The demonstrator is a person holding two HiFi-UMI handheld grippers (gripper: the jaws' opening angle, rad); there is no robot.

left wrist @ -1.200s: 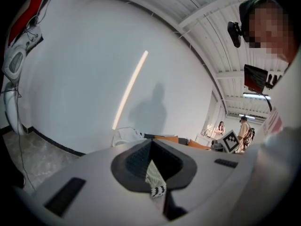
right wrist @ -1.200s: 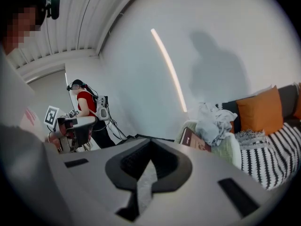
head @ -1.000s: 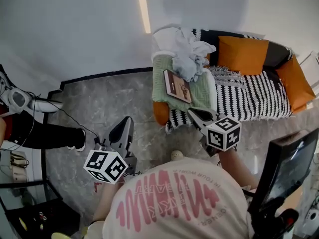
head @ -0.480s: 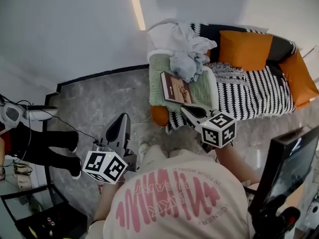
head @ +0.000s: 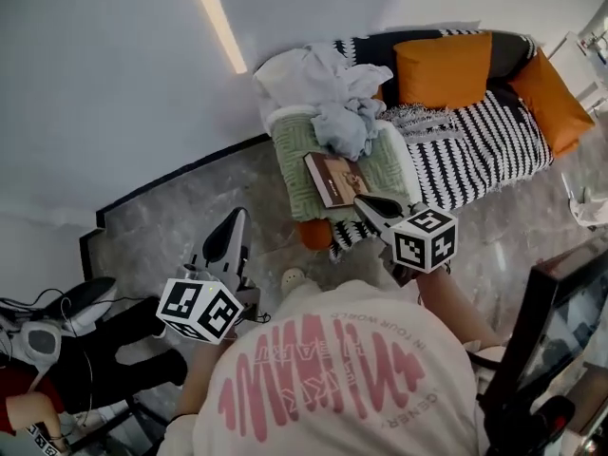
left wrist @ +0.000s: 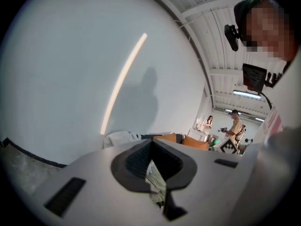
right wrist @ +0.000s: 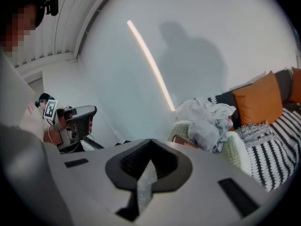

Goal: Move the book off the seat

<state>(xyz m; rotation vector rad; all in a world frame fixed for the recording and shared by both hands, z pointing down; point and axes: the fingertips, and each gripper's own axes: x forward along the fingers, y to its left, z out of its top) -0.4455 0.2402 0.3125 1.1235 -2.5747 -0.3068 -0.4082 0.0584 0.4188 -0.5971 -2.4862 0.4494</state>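
Two grippers were seen, both empty. The left gripper (head: 234, 226) had its jaws pressed together above the marble floor (head: 171, 217), well apart from the sofa (head: 475, 150). The right gripper (head: 366, 202) also had its jaws closed on nothing, its tip just beside the book (head: 332, 177). The book lay flat on the green blanket (head: 294, 155) at the sofa's end, beside a heap of pale clothes (head: 332, 112).
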